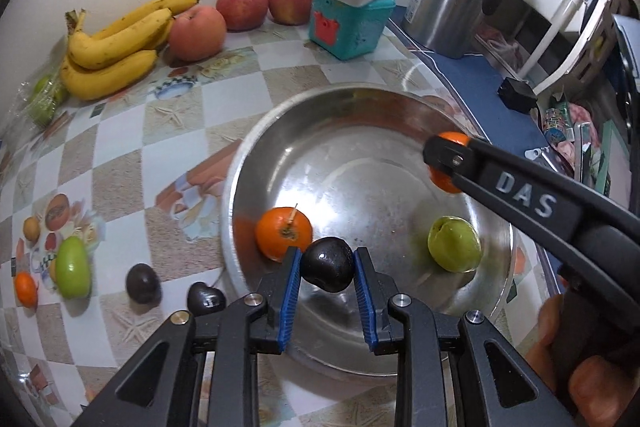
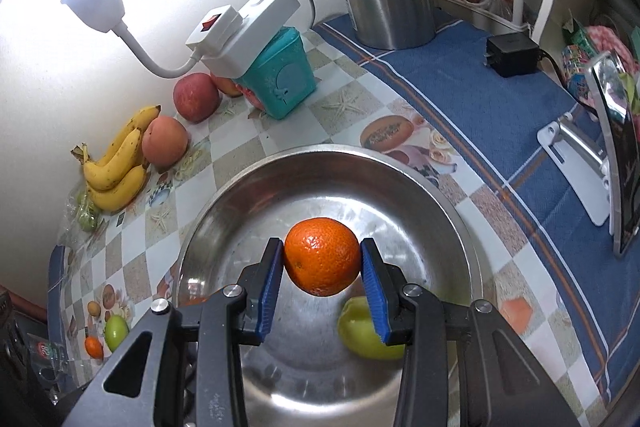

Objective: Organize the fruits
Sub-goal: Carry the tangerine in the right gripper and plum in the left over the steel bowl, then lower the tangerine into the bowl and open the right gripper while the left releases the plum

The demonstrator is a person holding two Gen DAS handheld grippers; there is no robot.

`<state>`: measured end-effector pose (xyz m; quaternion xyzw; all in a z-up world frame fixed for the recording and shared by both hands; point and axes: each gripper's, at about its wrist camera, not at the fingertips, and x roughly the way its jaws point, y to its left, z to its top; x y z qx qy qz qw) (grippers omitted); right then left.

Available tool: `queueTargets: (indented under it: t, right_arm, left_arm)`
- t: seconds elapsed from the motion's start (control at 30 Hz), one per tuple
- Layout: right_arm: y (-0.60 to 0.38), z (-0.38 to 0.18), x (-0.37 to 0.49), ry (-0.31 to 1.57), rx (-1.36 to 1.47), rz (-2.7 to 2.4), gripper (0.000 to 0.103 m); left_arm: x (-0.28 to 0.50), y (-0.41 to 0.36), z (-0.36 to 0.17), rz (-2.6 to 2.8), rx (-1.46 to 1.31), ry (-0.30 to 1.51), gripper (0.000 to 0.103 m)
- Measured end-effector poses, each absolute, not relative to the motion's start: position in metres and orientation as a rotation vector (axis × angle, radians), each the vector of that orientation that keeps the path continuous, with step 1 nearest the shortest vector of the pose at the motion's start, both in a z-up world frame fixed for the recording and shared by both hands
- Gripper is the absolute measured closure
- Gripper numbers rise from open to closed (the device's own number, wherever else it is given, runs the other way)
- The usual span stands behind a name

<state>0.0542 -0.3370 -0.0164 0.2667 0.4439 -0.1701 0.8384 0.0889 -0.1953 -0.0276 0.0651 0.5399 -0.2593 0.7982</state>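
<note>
Both jaws grip fruit over the steel bowl — right gripper clamps a tangerine, left gripper a dark plum — so lower each to a bare patch before releasing, clear of the green fruit.

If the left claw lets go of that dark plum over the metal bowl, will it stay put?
Probably not. The dark plum is round and glossy, so it would likely roll on the smooth, curved steel bowl. It may stop against the tangerine beside it. Lowering the left claw first should limit bouncing.
</note>
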Motion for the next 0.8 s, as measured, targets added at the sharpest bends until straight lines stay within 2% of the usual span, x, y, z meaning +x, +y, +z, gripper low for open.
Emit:
queueTargets:
  t: [0.43,0.8]
  right_arm:
    - [-0.34,-0.046,0.062,0.983,0.565,-0.36,0.062]
    - [-0.34,-0.049,0.063,1.025,0.575,-0.368,0.062]
  left_arm:
    - [0.09,-0.202,-0.047,-0.536,0.158,1.2,0.074]
    - [0.092,-0.202,-0.05,-0.529,0.153,1.222,0.072]
